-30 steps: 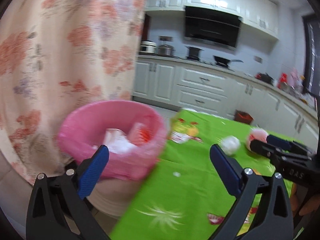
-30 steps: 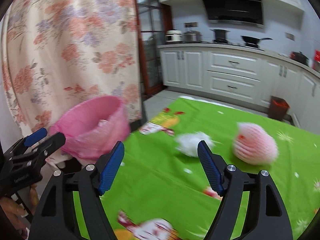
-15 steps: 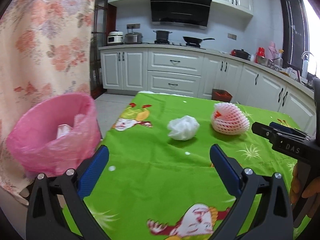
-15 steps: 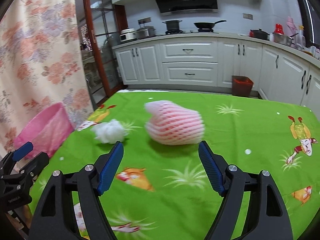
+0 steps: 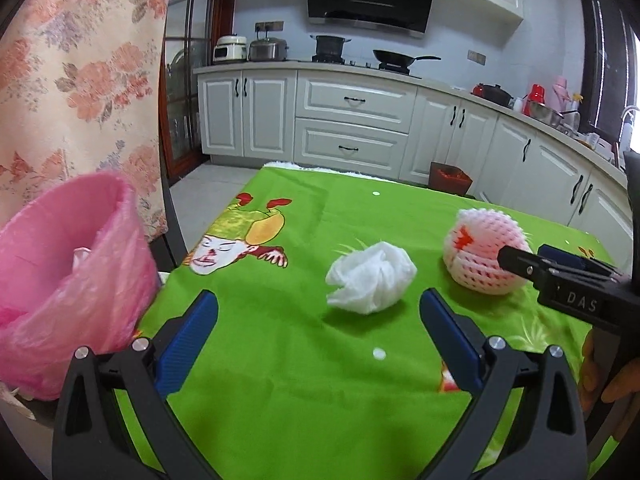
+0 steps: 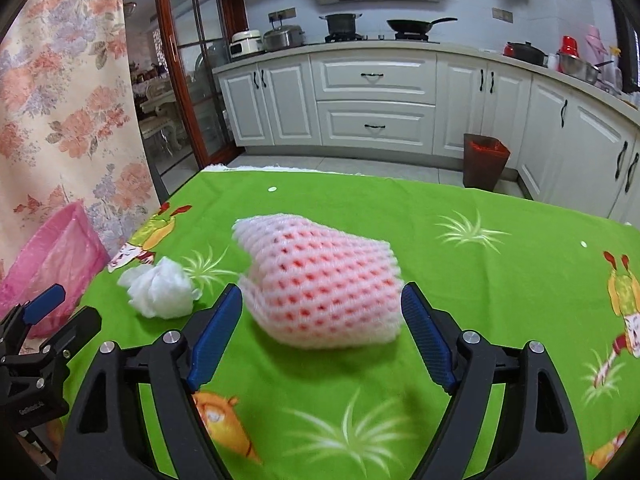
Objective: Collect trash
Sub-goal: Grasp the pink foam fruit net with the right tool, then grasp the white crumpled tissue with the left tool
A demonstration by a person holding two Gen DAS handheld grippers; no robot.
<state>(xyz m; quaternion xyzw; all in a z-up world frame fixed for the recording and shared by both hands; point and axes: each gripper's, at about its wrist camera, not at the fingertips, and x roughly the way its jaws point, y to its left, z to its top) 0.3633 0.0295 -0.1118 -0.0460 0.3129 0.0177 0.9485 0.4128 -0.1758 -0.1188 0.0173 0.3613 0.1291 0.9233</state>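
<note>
A crumpled white tissue (image 5: 370, 278) lies on the green tablecloth just beyond my left gripper (image 5: 318, 312), which is open and empty. A pink foam fruit net (image 6: 320, 290) lies on the cloth right in front of my right gripper (image 6: 322, 308). Its jaws are opening; the net's near end reaches between the blue fingertips, and the pads do not press it. The tissue (image 6: 160, 292) is left of the net. A bin lined with a pink bag (image 5: 60, 280) stands off the table's left edge. The right gripper (image 5: 556, 268) shows beside the net (image 5: 486, 258) in the left wrist view.
The green cartoon-print tablecloth (image 6: 480, 280) covers the table. A floral curtain (image 5: 80, 80) hangs at the left behind the bin. White kitchen cabinets (image 6: 376, 104) run along the back, with a dark red bin (image 6: 484, 158) on the floor. A person's hand (image 5: 600, 376) holds the right gripper.
Both grippers swung right, away from the pink bin, and sank toward the table. The tissue and the foam net now lie close in front of them. The right jaws stand wider.
</note>
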